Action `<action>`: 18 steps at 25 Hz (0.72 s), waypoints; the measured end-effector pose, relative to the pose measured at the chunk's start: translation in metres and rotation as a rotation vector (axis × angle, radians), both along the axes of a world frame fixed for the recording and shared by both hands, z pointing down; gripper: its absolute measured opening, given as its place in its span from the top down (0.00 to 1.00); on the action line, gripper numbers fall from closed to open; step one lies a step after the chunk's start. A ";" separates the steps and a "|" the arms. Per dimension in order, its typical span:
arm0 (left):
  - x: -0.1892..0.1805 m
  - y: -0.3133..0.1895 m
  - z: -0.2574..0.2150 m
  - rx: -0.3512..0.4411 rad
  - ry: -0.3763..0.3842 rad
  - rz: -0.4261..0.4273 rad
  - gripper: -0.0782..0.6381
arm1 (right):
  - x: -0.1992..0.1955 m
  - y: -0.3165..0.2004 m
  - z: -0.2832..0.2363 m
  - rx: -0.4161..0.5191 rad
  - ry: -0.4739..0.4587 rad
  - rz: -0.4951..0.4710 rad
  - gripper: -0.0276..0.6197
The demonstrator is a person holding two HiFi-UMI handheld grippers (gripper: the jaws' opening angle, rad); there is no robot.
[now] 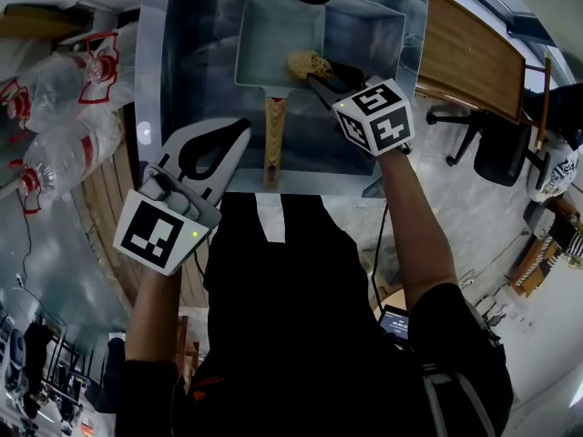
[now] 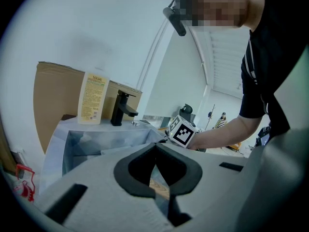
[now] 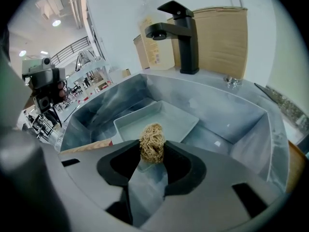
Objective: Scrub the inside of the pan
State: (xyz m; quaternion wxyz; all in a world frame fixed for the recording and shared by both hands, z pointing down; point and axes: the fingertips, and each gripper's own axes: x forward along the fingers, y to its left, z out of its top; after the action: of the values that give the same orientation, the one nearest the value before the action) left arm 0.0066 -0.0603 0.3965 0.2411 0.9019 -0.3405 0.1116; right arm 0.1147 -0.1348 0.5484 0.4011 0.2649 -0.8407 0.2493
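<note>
Upper centre of the head view: a steel sink [image 1: 182, 62], and in it a pale rectangular pan [image 1: 273, 30], flat on the sink floor, its wooden handle [image 1: 273, 144] pointing toward the bottom of the frame. At the pan's lower right corner, the right gripper [image 1: 319, 73], clamped on a tan, wiry scrubber [image 1: 305, 64]. Scrubber just over the pan's near rim at that corner; contact with the pan floor not clear from above.

Centre of the right gripper view: the same scrubber [image 3: 152, 143], pinched upright between the two dark jaws, kept narrow by the wad alone. Just beyond it, the pan [image 3: 161, 117], inside pale and bare. At the left edge of that frame, a strip of the wooden handle [image 3: 91, 146]. Top centre, a black faucet [image 3: 181, 33] on the back ledge of the sink, with brown cardboard [image 3: 222, 37] behind it to the right.

Lower left of the head view: the left gripper [image 1: 239, 127], over the sink's near edge, just left of the wooden handle and apart from it. In the left gripper view, jaw tips pressed together at frame centre, nothing held (only a sliver of wood grain [image 2: 157, 186] visible through the gap below the tips). Middle of that frame, the right gripper's marker cube [image 2: 182, 131]. Left of centre, a pale soap bottle [image 2: 93, 98] beside the faucet [image 2: 120, 108].

Far left of the head view: a heap of clear plastic bottles [image 1: 55, 89] with red labels.
</note>
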 end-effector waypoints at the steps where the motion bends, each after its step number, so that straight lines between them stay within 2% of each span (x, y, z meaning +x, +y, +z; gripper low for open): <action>1: -0.002 0.001 -0.001 0.003 -0.002 -0.003 0.87 | 0.000 0.000 -0.001 0.003 -0.001 0.004 0.73; 7: -0.014 0.003 -0.018 0.033 -0.019 -0.016 0.87 | -0.010 -0.001 -0.025 0.040 -0.033 0.011 0.73; 18: -0.024 0.000 -0.071 0.131 -0.036 -0.013 0.87 | -0.018 -0.004 -0.105 0.146 -0.119 0.044 0.73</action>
State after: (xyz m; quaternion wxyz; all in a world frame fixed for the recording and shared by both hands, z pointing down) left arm -0.0176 -0.0606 0.3253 0.1764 0.9114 -0.3572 0.1037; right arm 0.0969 -0.1392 0.4430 0.3245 0.2966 -0.8730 0.2111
